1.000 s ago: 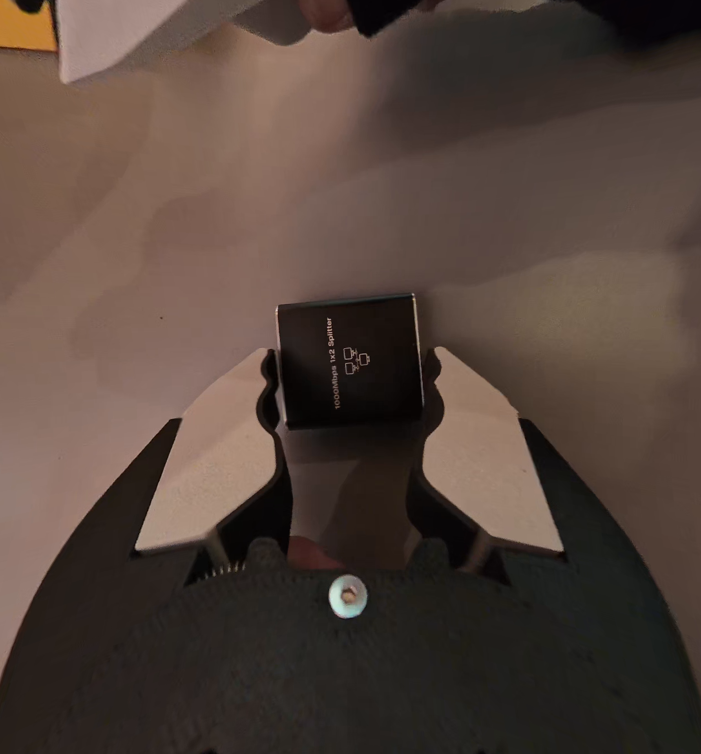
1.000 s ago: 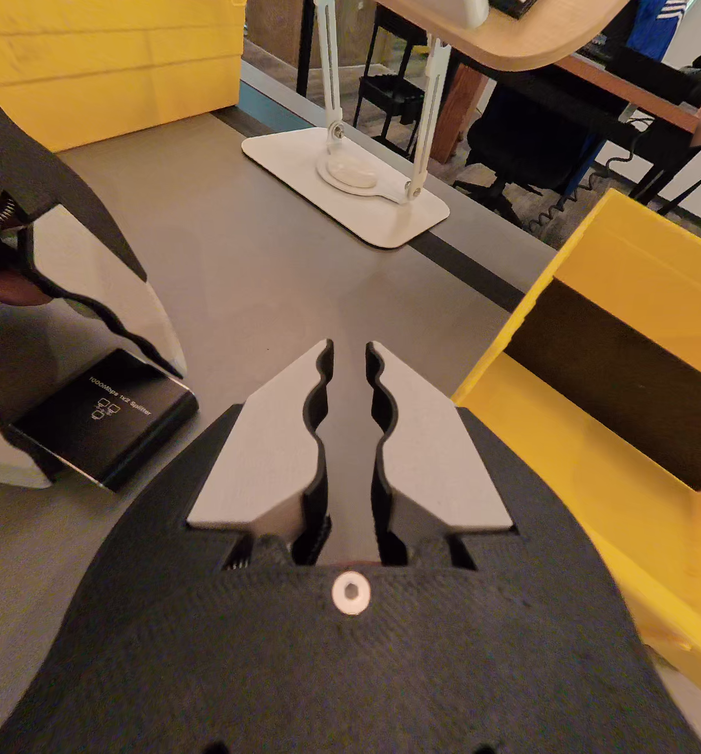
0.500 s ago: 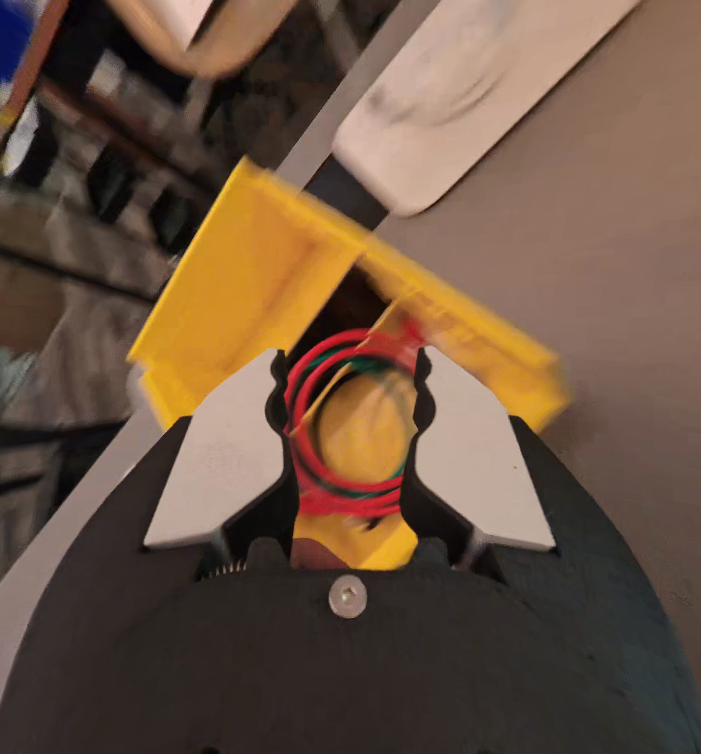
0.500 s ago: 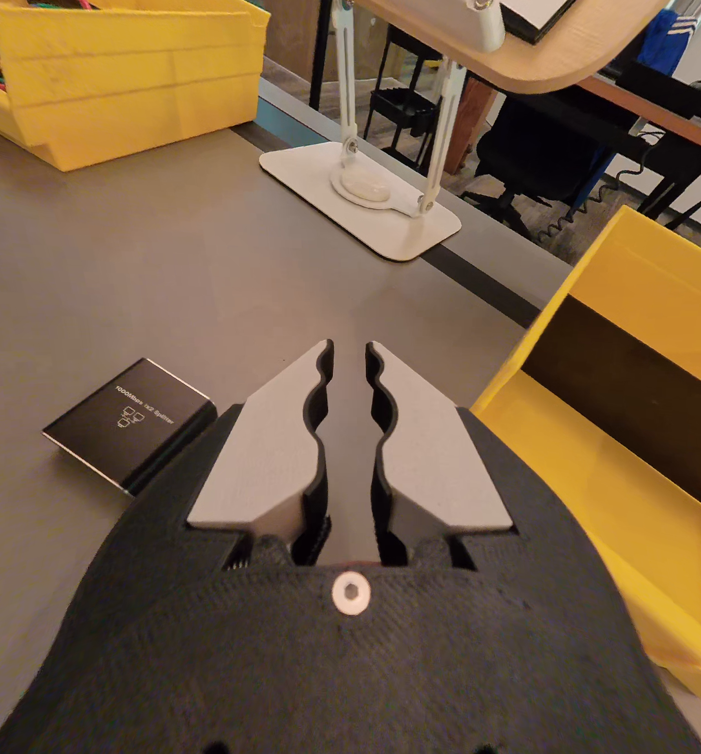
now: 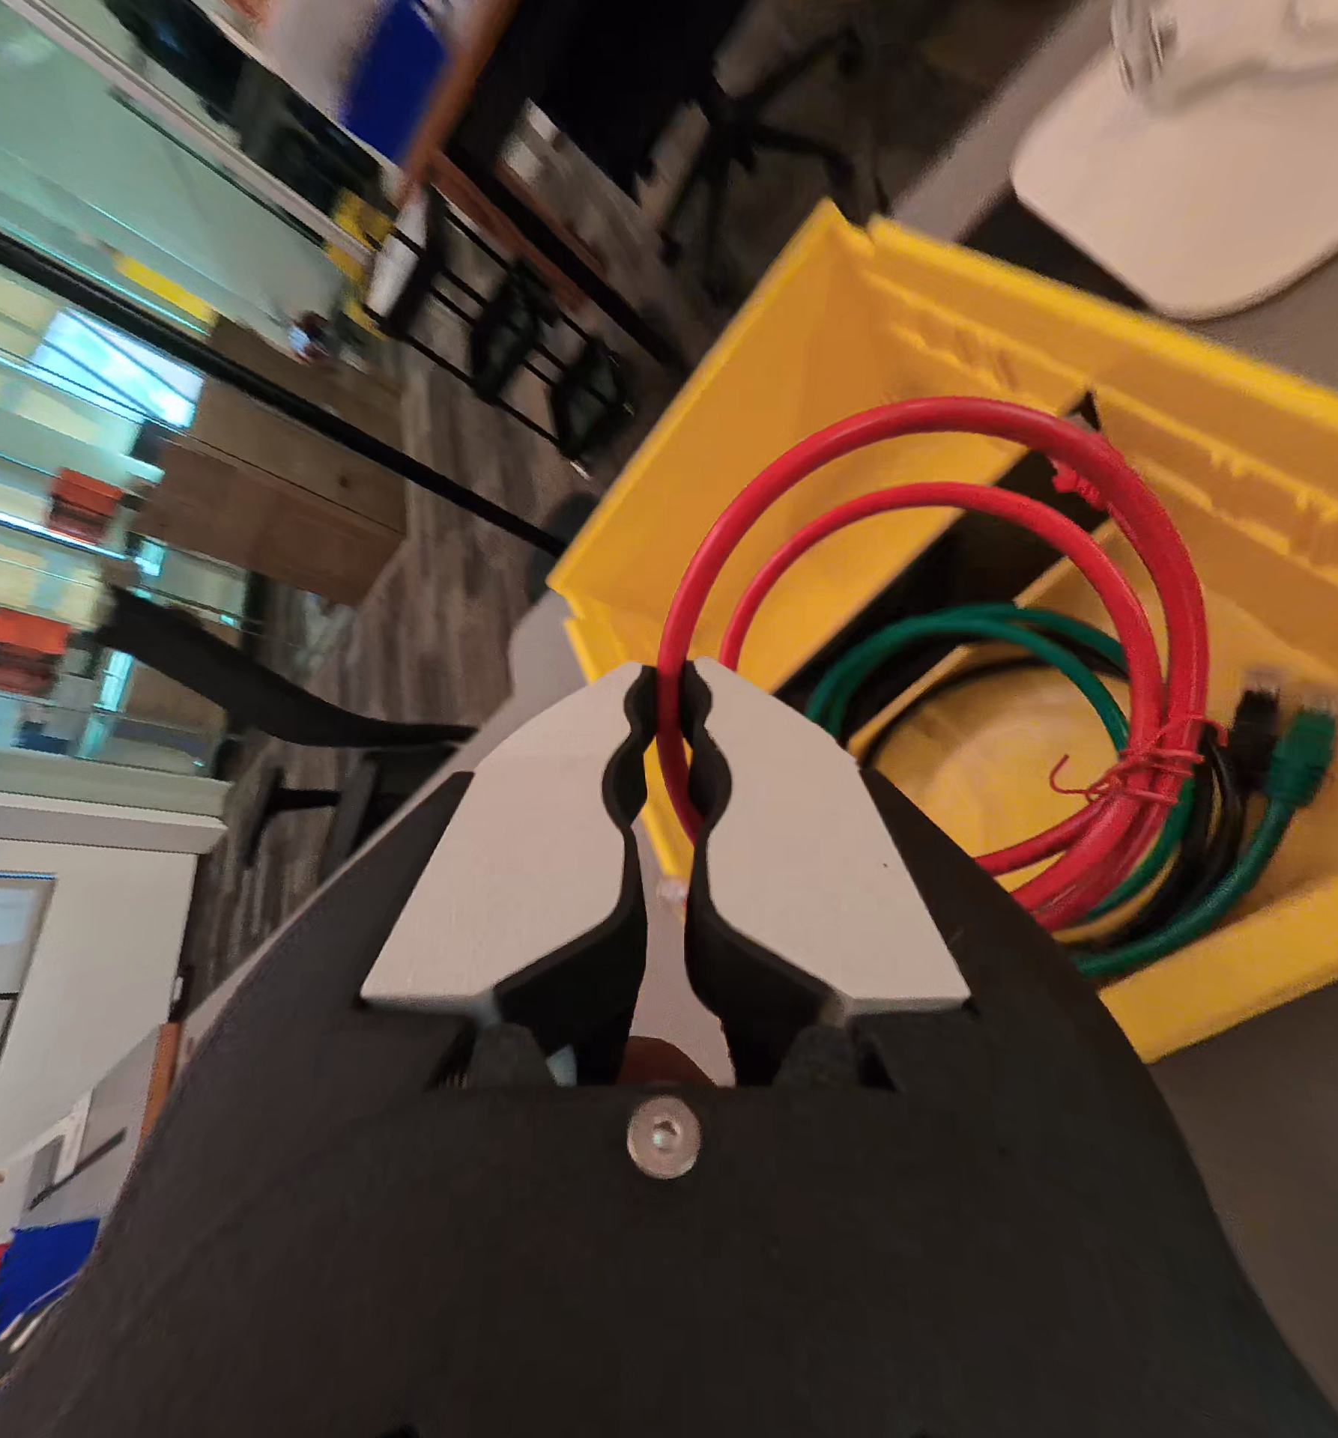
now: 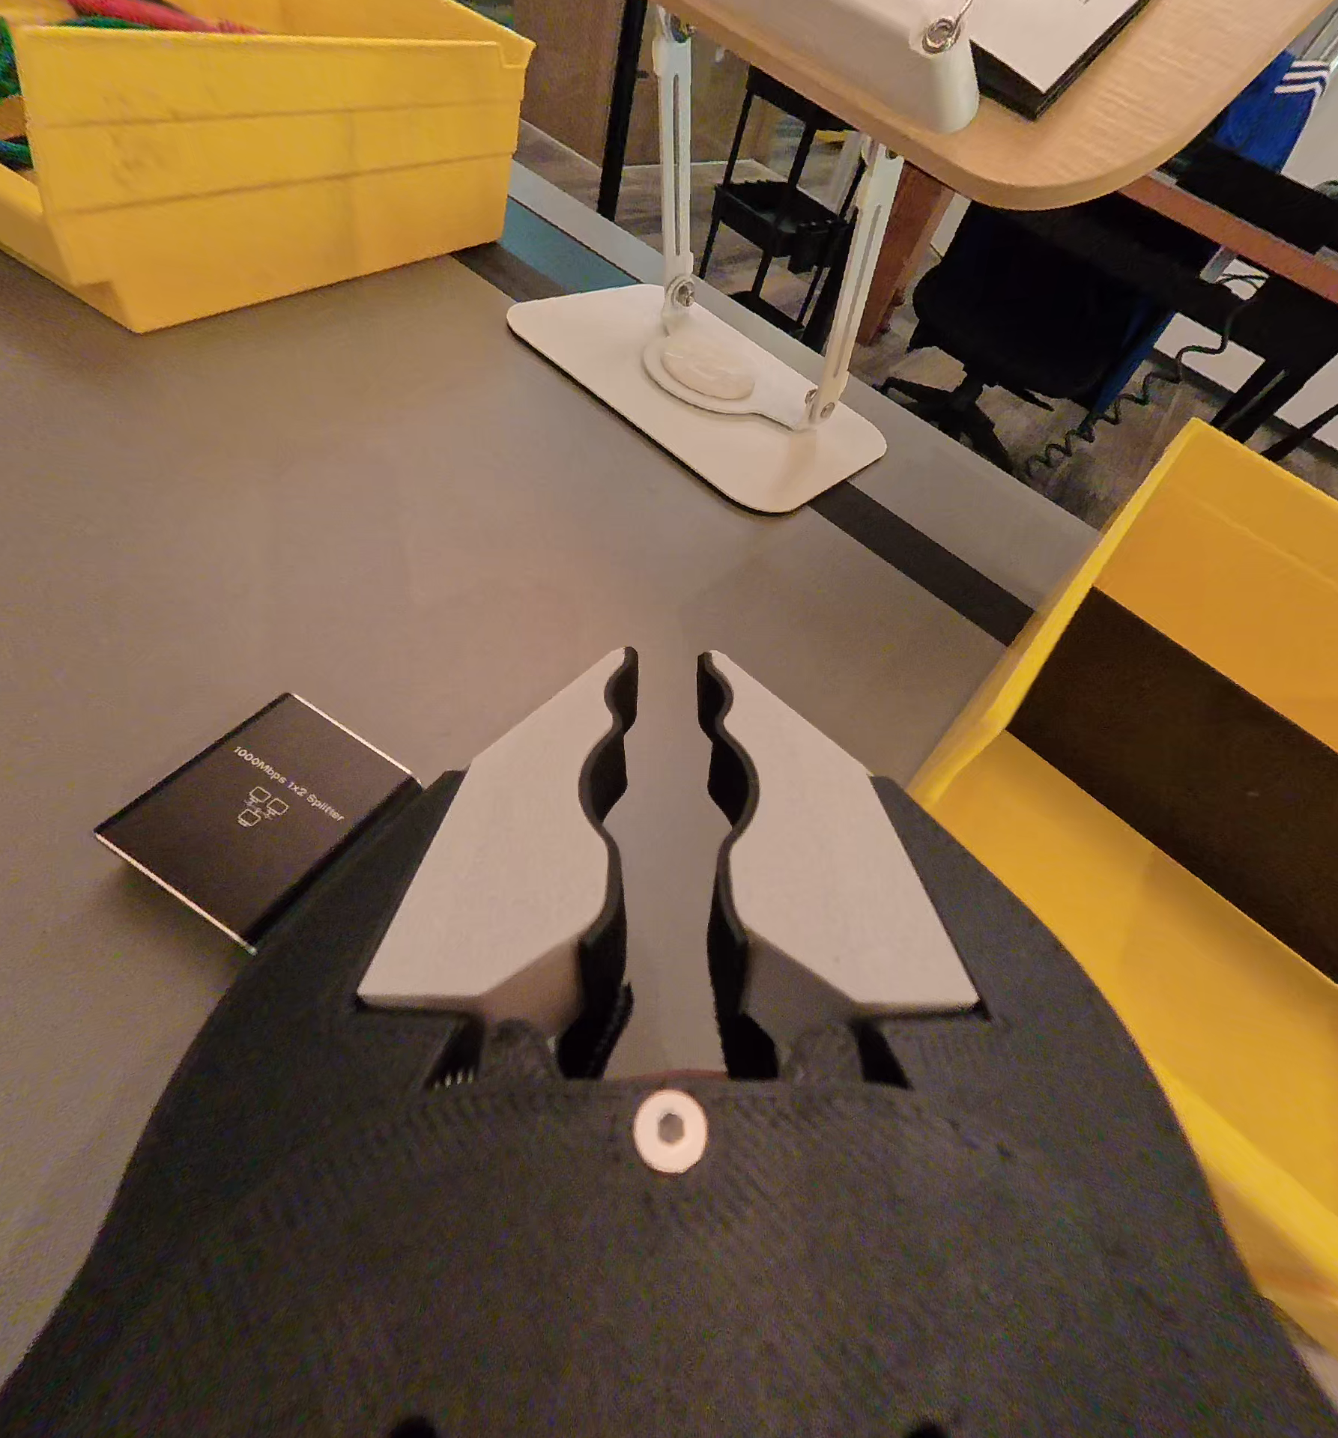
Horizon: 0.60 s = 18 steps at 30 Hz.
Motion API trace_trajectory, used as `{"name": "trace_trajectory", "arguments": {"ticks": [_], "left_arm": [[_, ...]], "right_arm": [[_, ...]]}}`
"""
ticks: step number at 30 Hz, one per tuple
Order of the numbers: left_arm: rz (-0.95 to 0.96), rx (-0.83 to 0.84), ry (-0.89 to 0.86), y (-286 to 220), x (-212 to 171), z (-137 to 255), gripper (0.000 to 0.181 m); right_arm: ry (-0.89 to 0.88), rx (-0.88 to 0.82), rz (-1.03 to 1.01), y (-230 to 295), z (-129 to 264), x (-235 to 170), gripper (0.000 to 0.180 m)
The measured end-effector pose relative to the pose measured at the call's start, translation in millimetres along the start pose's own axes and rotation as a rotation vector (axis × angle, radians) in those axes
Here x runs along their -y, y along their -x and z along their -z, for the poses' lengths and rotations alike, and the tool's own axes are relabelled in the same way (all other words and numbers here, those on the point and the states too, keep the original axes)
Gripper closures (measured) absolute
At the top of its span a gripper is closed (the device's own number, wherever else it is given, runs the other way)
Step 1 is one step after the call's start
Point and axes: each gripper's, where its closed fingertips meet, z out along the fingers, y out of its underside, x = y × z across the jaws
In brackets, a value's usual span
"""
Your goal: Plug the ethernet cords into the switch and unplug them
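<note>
tongs first: the left tongs (image 5: 670,689) are pinched almost together on a red cord (image 5: 938,498), a strand of its outer loop running down the slot between the two grey fingers (image 5: 541,840). the rest of that cord rises past the tips in two round loops, bound with a thin red wire tie at their far right side. the view from these tongs is rolled over to one side, so the room beyond looks tipped on end and blurred. just past the tips sits a yellow bin (image 5: 728,436), and in it, under the red loops, lie a green cord (image 5: 954,622) and a black cord (image 5: 1226,801), each showing a plug near the bin's right wall.

the right tongs (image 6: 667,661) hang low over the grey tabletop (image 6: 339,506), tilted down and forward, with a narrow gap between the fingers and nothing in it. the switch (image 6: 253,817), a small flat black box with white print on top, lies flat on the tabletop just left of these tongs, apart from them, its near corner hidden behind the black body. an empty-looking second yellow bin (image 6: 1195,622) stands close on the right. farther off, a white lamp base (image 6: 697,389) rests near the tabletop's far edge, and the bin with the cords shows at the far left corner.
</note>
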Motion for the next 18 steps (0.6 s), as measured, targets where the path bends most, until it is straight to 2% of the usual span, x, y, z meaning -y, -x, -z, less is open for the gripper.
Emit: {"name": "trace_trajectory", "arguments": {"ticks": [6, 8, 12, 18], "left_arm": [[0.03, 0.161, -0.211, 41, 58, 63, 0.175], [0.044, 0.192, -0.299, 40, 84, 88, 0.176], [0.088, 0.16, -0.45, 1, 132, 128, 0.176], [0.155, 0.013, -0.606, -108, 182, 154, 0.176]], "right_arm": [[-0.059, 0.029, 0.003, 8, 5, 17, 0.161], [-0.103, 0.079, -0.037, 16, 10, 31, 0.148], [-0.231, 0.29, -0.242, 45, 25, 73, 0.137], [-0.446, 0.548, -0.621, 61, 52, 121, 0.133]]}}
